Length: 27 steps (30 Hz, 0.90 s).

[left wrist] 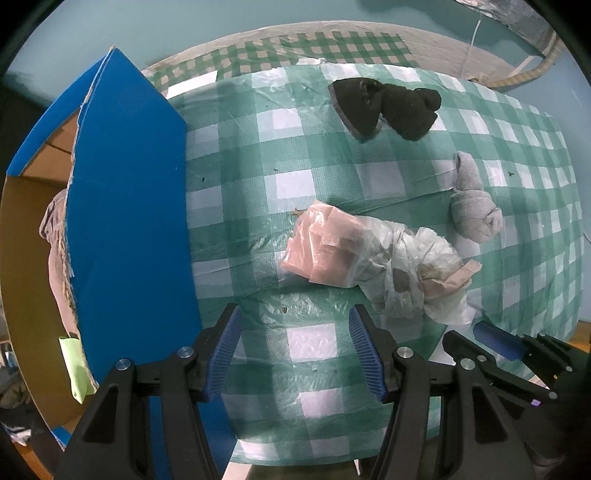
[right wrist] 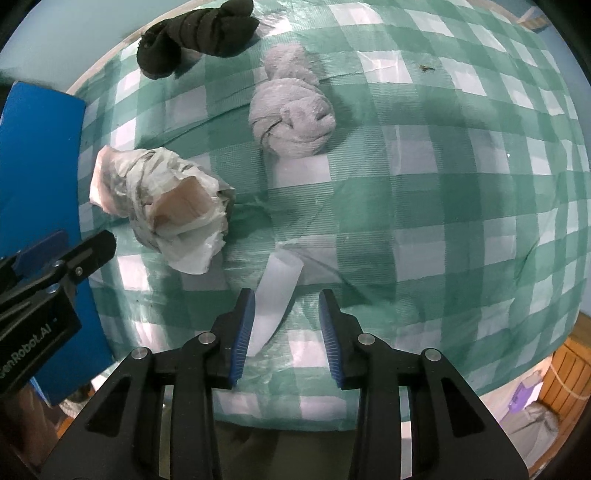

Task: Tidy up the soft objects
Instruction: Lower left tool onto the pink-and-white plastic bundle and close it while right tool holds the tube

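A: Any writing?
B: "enRobot.AI", cut off, on the left gripper (right wrist: pixel 55 266) body.
A: Pose?
B: Both point down over the bench (right wrist: pixel 443 221). Left gripper jaws wide, empty. Right gripper (right wrist: pixel 286 332) partly open; white strip (right wrist: pixel 275 295) between jaws, unpinched.
A: Soft objects?
B: Bag bundle (right wrist: pixel 162 206), grey roll (right wrist: pixel 291 110), black roll (right wrist: pixel 195 37) on bench beside box (left wrist: pixel 125 206).

Pale teal wall (left wrist: pixel 221 22) behind table w/ green-check cloth (left wrist: pixel 258 155) (plastic-covered); wooden floor (right wrist: pixel 569 373) bottom right.

On the table (left wrist: pixel 388 177), the box (left wrist: pixel 129 221) stands at frame left, the plastic-wrapped bundle (left wrist: pixel 369 254) lies centre, the rolled towel (left wrist: pixel 474 206) to its right, and the dark socks (left wrist: pixel 384 107) above.
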Tool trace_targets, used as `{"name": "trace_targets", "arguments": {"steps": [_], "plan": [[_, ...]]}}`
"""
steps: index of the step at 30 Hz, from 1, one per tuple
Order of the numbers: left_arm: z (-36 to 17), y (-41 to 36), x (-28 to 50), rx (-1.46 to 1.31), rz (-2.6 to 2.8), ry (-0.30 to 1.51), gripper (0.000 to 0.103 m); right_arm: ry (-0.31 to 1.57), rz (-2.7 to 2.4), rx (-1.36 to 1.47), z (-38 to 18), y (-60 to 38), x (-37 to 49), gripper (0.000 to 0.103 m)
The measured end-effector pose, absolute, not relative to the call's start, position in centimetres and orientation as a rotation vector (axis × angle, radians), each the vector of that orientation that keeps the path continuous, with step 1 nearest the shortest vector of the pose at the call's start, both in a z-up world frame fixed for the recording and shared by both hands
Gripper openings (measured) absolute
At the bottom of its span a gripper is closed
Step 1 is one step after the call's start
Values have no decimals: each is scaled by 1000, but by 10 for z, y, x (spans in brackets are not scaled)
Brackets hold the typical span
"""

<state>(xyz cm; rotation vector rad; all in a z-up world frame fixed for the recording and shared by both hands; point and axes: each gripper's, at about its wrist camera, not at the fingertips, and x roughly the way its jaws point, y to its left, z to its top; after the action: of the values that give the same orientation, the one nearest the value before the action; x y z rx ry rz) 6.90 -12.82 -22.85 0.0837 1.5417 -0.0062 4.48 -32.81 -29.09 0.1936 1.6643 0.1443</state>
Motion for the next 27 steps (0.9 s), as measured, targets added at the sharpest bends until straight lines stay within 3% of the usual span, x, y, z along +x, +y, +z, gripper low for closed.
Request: {"name": "trace_targets", "arguments": {"steps": [15, 17, 22, 27], "plan": [[-232, -118, 82, 89, -48, 1537, 62, 1661, 92, 169, -285, -295, 38, 35], [-232, -119, 84, 92, -62, 1538, 63, 1652, 84, 130, -284, -292, 37, 22], [-232, -123, 88, 81, -98, 1542, 63, 1642, 109, 97, -280, -280, 33, 14], [-235, -129, 97, 59, -110, 1551, 63, 1629, 112, 85, -274, -286, 30, 14]]}}
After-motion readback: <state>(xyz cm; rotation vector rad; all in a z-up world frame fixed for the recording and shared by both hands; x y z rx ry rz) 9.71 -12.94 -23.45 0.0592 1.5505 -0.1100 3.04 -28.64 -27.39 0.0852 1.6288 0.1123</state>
